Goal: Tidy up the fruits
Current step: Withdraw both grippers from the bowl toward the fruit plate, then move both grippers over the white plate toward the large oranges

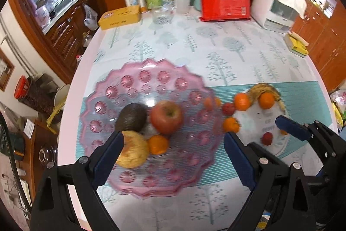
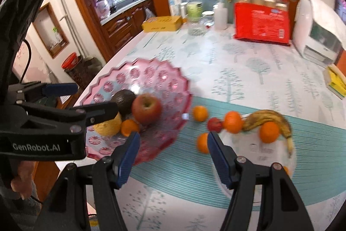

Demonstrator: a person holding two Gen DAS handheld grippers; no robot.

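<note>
We are working at a tree-patterned tablecloth (image 1: 216, 40) in a kitchen. Our left gripper (image 1: 173, 144) is hovering with fingers apart over the pink dish (image 1: 129, 83), its apple (image 1: 166, 116) lying between them. Our right gripper (image 2: 173, 142), empty and spread, is hanging near the white plate (image 2: 289, 168), with one orange (image 2: 202, 142) just beside its right finger.

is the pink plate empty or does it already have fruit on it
Not empty. The pink plate holds a red apple, an avocado, a yellow apple and an orange.
</note>
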